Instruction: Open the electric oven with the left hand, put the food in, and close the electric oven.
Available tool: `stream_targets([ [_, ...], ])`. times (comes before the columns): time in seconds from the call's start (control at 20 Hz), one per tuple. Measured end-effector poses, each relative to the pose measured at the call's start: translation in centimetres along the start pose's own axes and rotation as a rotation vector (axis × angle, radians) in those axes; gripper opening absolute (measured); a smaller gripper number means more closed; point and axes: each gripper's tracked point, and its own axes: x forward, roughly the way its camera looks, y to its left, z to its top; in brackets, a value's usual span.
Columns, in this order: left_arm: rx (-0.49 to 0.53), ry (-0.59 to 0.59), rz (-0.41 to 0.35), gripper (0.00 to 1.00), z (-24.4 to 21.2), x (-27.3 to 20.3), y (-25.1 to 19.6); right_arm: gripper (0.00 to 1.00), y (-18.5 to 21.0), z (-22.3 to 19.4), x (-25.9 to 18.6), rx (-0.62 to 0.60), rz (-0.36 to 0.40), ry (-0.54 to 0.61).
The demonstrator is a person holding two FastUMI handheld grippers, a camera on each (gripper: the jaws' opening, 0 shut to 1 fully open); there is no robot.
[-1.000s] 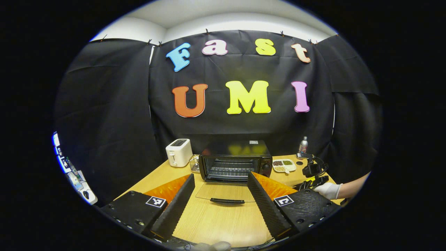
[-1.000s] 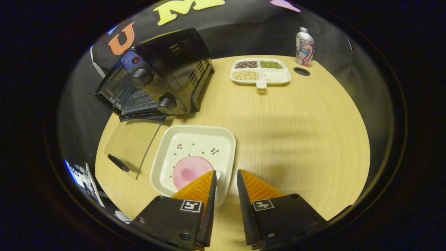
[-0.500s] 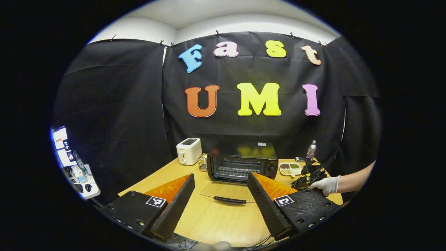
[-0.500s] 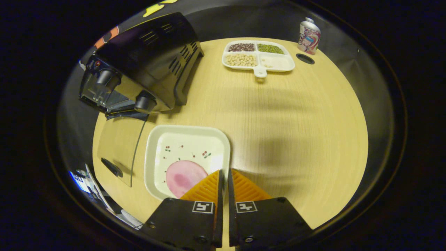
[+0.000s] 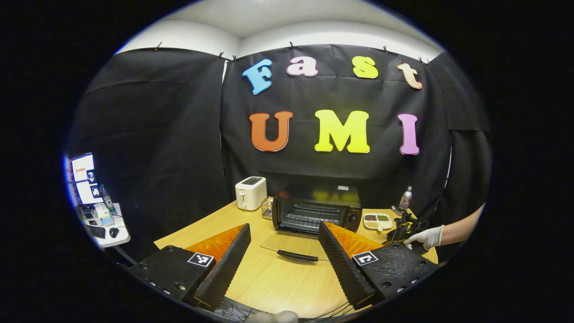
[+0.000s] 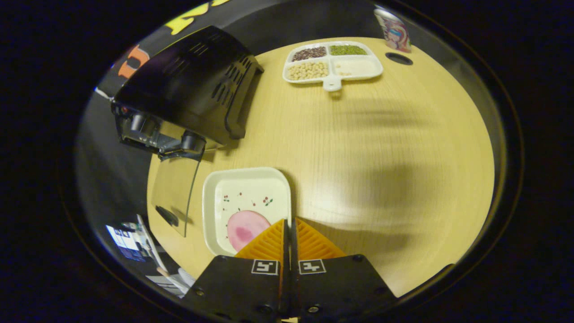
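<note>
The black electric oven (image 5: 316, 210) stands at the back of the wooden table with its glass door (image 5: 291, 244) folded down flat, handle (image 5: 298, 256) nearest me. My left gripper (image 5: 284, 233) is open and empty, well back from the door. In the right gripper view, a white square plate (image 6: 246, 197) carries a round pink piece of food (image 6: 245, 225). My right gripper (image 6: 289, 223) is shut on the plate's right rim, just right of the open oven (image 6: 188, 98). The plate looks slightly raised off the table. A gloved hand (image 5: 425, 237) holds the right gripper (image 5: 405, 225).
A white toaster (image 5: 251, 193) and a small wire basket (image 5: 267, 207) stand left of the oven. A divided tray of beans (image 6: 332, 65), a printed can (image 6: 390, 29) and a round table hole (image 6: 398, 58) are at the far right. A side desk with screens (image 5: 89, 197) stands at the left.
The right gripper's fingers closed onto the plate's rim, and the plate now rides with it as the table drops away. The left gripper has drawn back from the oven, still open.
</note>
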Motion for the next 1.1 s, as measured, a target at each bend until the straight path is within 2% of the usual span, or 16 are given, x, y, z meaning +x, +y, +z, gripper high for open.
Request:
stream_targets([
  [0.15,0.018,0.009,-0.019,0.96,0.3,0.0,-0.3,0.01,0.3,-0.4,-0.1,0.078,0.094,-0.041],
  [0.2,0.018,0.013,-0.029,0.97,0.2,0.1,-0.5,0.04,0.6,-0.5,-0.3,0.112,0.12,-0.053],
  [0.35,0.013,0.018,-0.05,0.97,0.6,0.6,-0.4,0.01,1.4,-0.9,-1.1,0.204,0.171,-0.103],
  [0.45,0.013,0.014,-0.07,0.96,0.8,1.1,-0.4,0.04,2.4,-0.9,-2.3,0.247,0.209,-0.16],
  [0.65,0.027,0.007,-0.138,0.97,0.8,2.3,0.0,0.0,3.5,-2.3,-5.5,0.323,0.2,-0.259],
  [0.9,0.044,0.01,-0.193,0.97,0.9,3.3,3.2,0.01,9.3,-4.9,-7.2,0.447,0.26,-0.378],
  [1.1,0.067,0.023,-0.206,0.97,0.9,4.1,6.6,0.0,15.1,-6.5,-4.5,0.575,0.277,-0.46],
])
